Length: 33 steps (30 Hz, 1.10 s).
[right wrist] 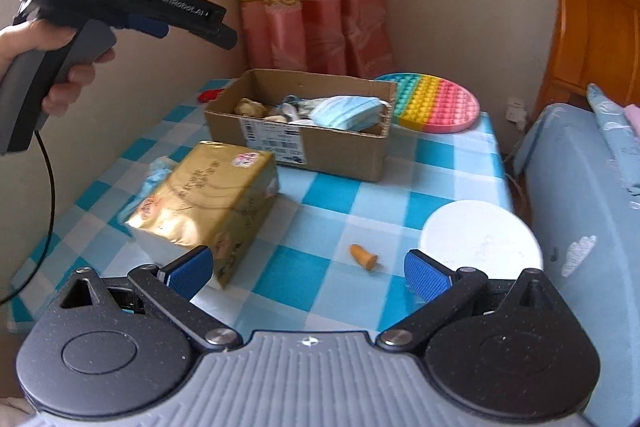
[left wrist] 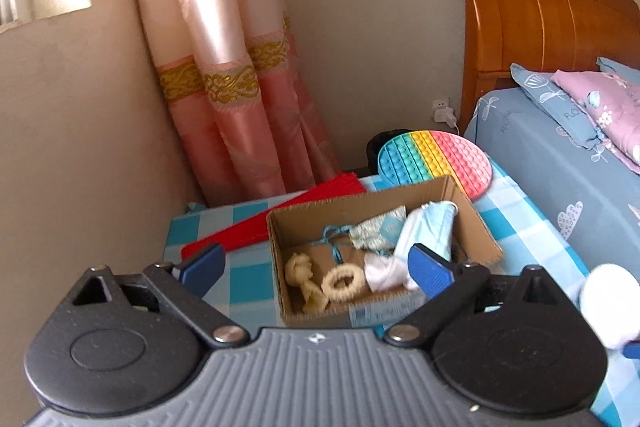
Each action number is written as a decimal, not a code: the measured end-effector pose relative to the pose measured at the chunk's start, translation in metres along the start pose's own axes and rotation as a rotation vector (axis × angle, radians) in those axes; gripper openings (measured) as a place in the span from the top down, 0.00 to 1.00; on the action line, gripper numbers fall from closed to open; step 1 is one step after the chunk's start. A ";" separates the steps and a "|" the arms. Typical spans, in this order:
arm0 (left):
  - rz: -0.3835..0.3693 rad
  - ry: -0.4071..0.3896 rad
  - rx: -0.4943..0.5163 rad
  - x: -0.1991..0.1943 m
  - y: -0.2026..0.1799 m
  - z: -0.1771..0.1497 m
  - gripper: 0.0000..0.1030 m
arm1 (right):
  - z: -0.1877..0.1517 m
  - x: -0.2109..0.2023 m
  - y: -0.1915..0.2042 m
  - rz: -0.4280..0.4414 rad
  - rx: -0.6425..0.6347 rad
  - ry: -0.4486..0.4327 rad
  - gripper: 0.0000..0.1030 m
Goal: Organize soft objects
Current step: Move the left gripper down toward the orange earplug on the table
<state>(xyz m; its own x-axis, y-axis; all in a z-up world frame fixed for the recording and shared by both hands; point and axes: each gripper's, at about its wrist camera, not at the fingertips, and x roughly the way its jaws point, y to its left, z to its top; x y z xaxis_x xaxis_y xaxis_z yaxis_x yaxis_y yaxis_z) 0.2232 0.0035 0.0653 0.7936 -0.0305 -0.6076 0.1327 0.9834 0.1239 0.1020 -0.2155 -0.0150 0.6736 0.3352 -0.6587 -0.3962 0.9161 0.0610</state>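
Checked blue cloth covers the table (right wrist: 332, 187), where the cardboard box (right wrist: 320, 151) at upper centre already gathers masks (left wrist: 430, 227) and what may be hair ties, while left gripper (left wrist: 316, 267) and right gripper (right wrist: 306, 267) both gape wide and empty, the right low-centre over an orange earplug (right wrist: 363, 257).

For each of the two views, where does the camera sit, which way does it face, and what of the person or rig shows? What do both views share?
Left wrist: sits on the left gripper, looking down into the cardboard box; only its own open blue fingers show.
Right wrist: sits on the right gripper, open, facing across the checked table past the tissue pack; the person's hand holding the left gripper shows at upper left.
Shared: box, rainbow pop mat, white disc, curtain, bed headboard.
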 end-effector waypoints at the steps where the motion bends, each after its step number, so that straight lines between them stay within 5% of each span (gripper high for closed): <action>1: 0.001 -0.002 0.000 -0.005 0.000 -0.004 0.05 | -0.001 0.000 0.000 0.021 0.000 -0.002 0.00; 18: 0.017 0.039 -0.040 -0.068 -0.019 -0.106 0.05 | -0.040 0.007 0.010 -0.046 -0.081 -0.005 0.00; 33: -0.047 0.204 -0.058 -0.027 -0.036 -0.177 0.05 | -0.072 0.029 0.000 -0.035 -0.066 0.064 0.00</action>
<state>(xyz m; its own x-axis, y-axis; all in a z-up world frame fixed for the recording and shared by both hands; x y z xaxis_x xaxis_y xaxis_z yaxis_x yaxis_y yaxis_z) 0.0922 0.0011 -0.0616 0.6502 -0.0457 -0.7584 0.1276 0.9906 0.0497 0.0766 -0.2214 -0.0881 0.6471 0.2863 -0.7066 -0.4148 0.9098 -0.0112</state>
